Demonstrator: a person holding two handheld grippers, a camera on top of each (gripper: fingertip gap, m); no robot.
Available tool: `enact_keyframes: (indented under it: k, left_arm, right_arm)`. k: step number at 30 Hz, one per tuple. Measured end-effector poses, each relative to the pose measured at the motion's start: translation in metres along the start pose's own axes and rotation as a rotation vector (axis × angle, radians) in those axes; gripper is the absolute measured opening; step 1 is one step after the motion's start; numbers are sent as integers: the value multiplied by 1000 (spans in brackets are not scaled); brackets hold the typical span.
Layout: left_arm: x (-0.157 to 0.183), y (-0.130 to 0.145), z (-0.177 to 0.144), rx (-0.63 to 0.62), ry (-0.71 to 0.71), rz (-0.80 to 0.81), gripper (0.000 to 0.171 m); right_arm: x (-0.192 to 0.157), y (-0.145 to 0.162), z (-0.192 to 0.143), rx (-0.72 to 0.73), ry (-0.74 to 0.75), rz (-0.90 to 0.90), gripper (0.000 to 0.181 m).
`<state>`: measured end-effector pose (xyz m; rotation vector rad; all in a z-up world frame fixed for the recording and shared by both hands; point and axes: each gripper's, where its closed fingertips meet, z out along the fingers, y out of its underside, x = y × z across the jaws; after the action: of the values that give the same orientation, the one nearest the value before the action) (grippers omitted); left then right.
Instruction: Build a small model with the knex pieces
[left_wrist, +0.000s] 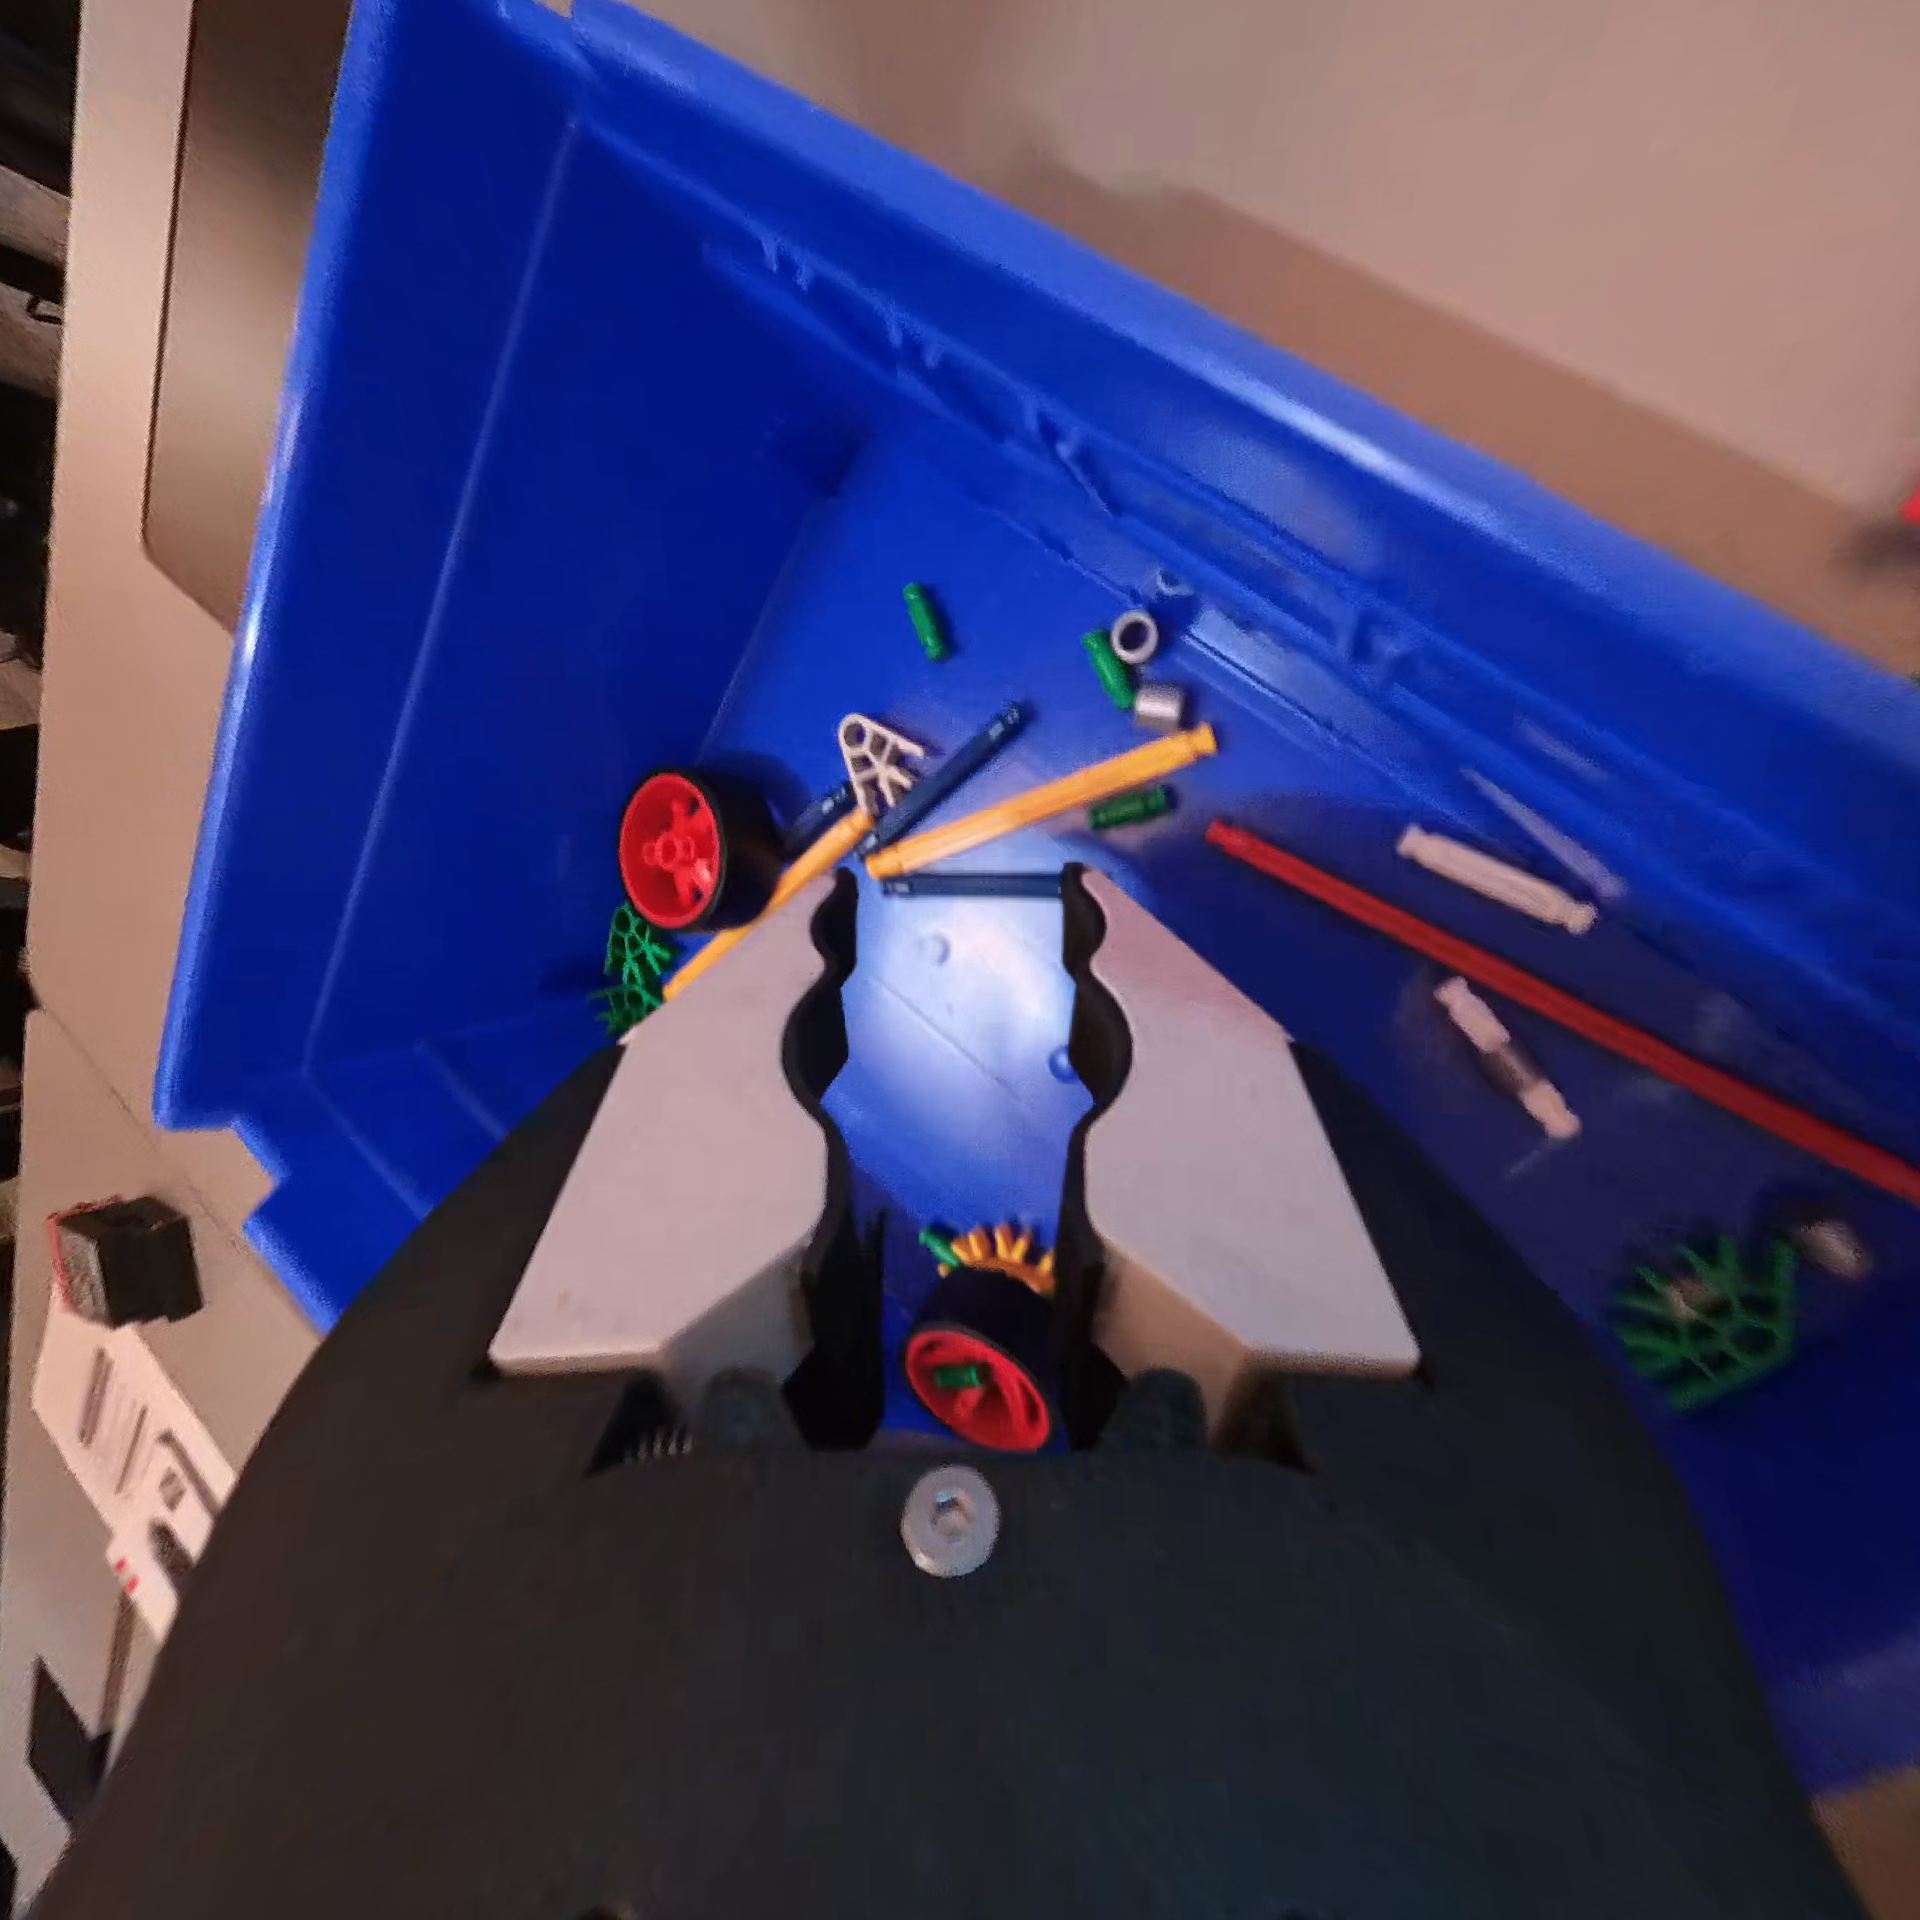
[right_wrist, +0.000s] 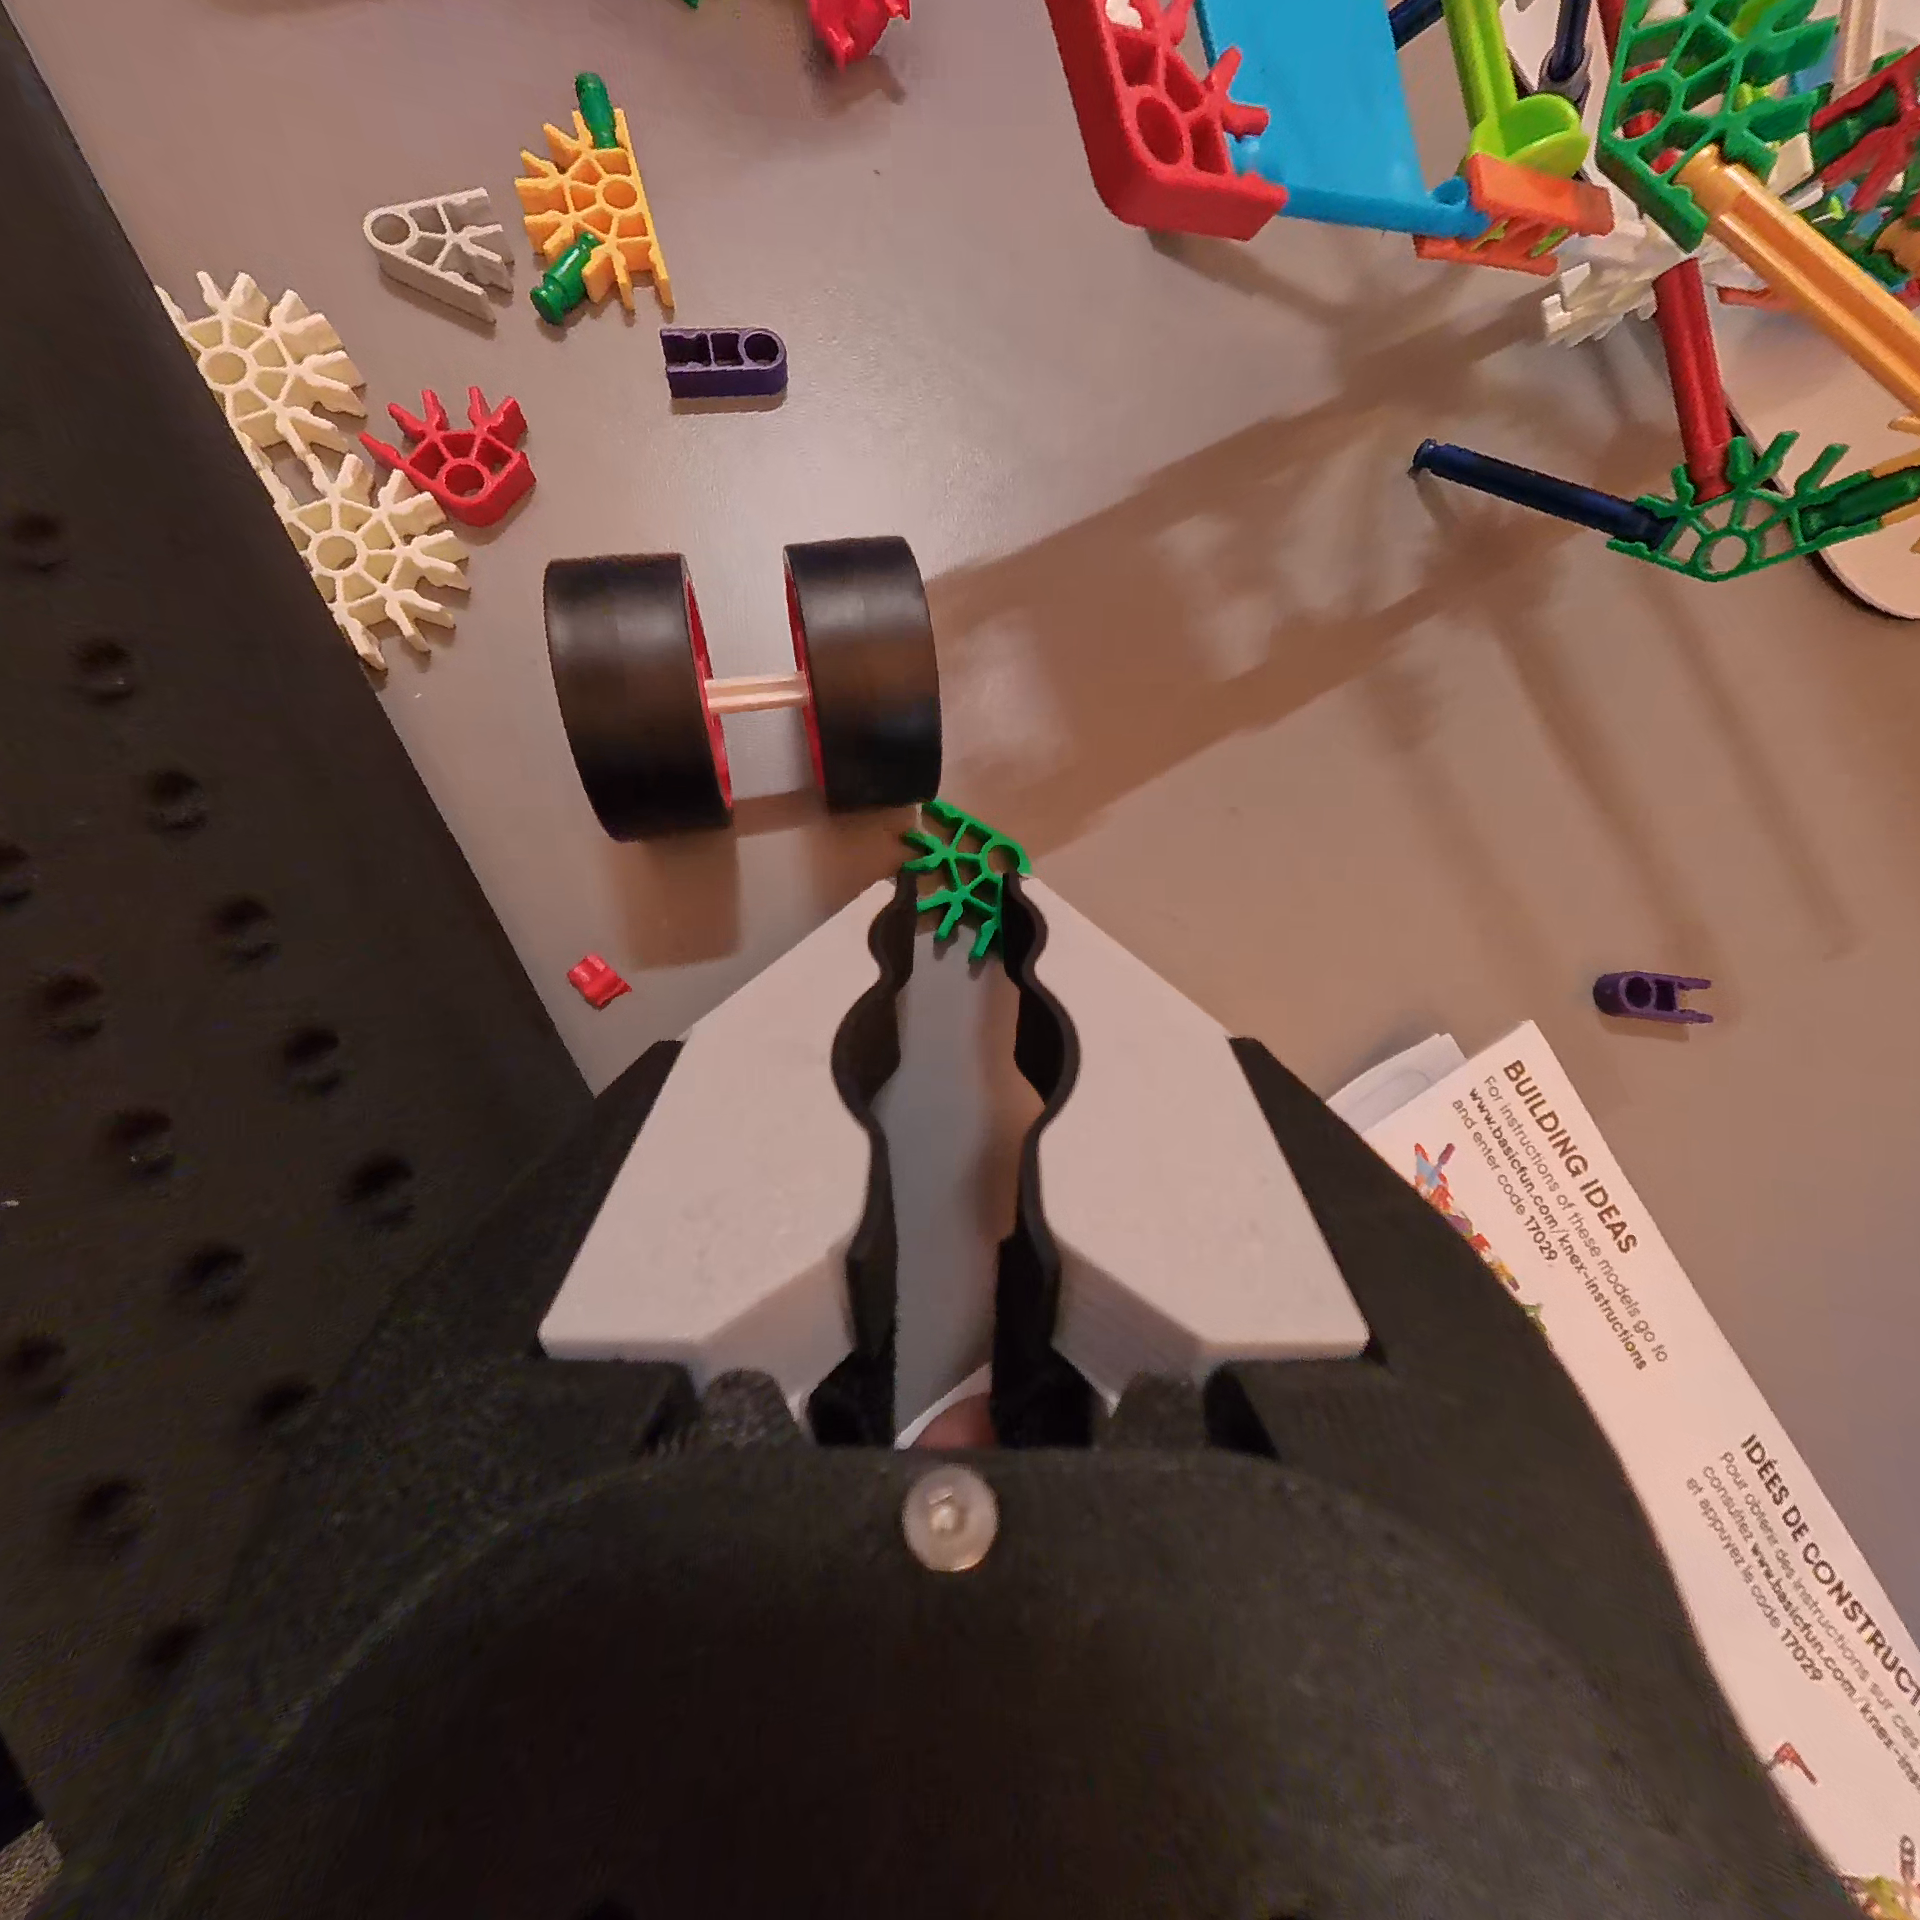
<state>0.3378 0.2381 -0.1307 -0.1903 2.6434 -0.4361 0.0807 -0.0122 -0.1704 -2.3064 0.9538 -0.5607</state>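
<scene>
Two grippers, one per view; left gripper (left_wrist: 961, 883) spread wide and empty above the floor of a blue bin (left_wrist: 436, 540), tilted in the frame; short dark blue rod (left_wrist: 982, 884) lying straight across between the fingertips, touching or not impossible to tell through the blur; just beyond the tips, two yellow rods (left_wrist: 1039, 802) crossed with another dark blue rod (left_wrist: 940, 774) and a grey connector (left_wrist: 876, 762); red-hubbed black wheel (left_wrist: 686, 850) to the left of the tips, green connector (left_wrist: 634, 966) beneath it against the bin wall; long red rod (left_wrist: 1558, 1003) and two pale short rods (left_wrist: 1493, 880) off to the right; second red wheel (left_wrist: 977, 1387) with a yellow connector (left_wrist: 1003, 1252) seen low in the gap between the fingers; small green pegs and grey spacers scattered farther back

Right gripper (right_wrist: 961, 902) nearly closed, pinching a small green connector (right_wrist: 964, 871) at the very tips, over a grey tabletop (right_wrist: 1247, 831); pair of black wheels (right_wrist: 743, 686) on a pale axle just beyond and left of the tips; two cream snowflake connectors (right_wrist: 312, 457), red connector (right_wrist: 462, 457), yellow connector (right_wrist: 597, 208), grey connector (right_wrist: 442, 249) and purple clip (right_wrist: 724, 362) farther left and up; second purple clip (right_wrist: 1647, 995) well to the right; printed leaflet (right_wrist: 1610, 1351) at the lower right; multicoloured built model (right_wrist: 1558, 187) in the top right corner; black perforated board (right_wrist: 156, 831) along the left edge
</scene>
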Motion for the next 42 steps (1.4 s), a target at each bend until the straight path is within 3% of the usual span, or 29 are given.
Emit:
enact_keyframes:
  k: [3,8,17,19,32,38,42]
  left_arm:
    - [-11,-10,21,-8,45,-66,33]
    - [-23,-1,53,-84,83,-117,22]
    - [-22,-6,56,-36,113,-126,14]
    - [-25,-8,57,-23,88,-115,0]
    - [-21,3,56,-51,62,-26,0]
    - [-38,2,43,-15,49,-64,0]
    - [-33,-1,49,-24,86,-75,17]
  right_arm:
    - [0,0,0,2,-1,2,14]
    - [0,0,0,4,4,-4,14]
    - [-1,-1,0,12,-13,-8,14]
    - [0,-2,-1,18,-10,-5,14]
    - [3,1,-9,39,5,8,14]
    - [1,5,-5,13,-11,4,14]
    - [0,5,-5,15,-14,3,14]
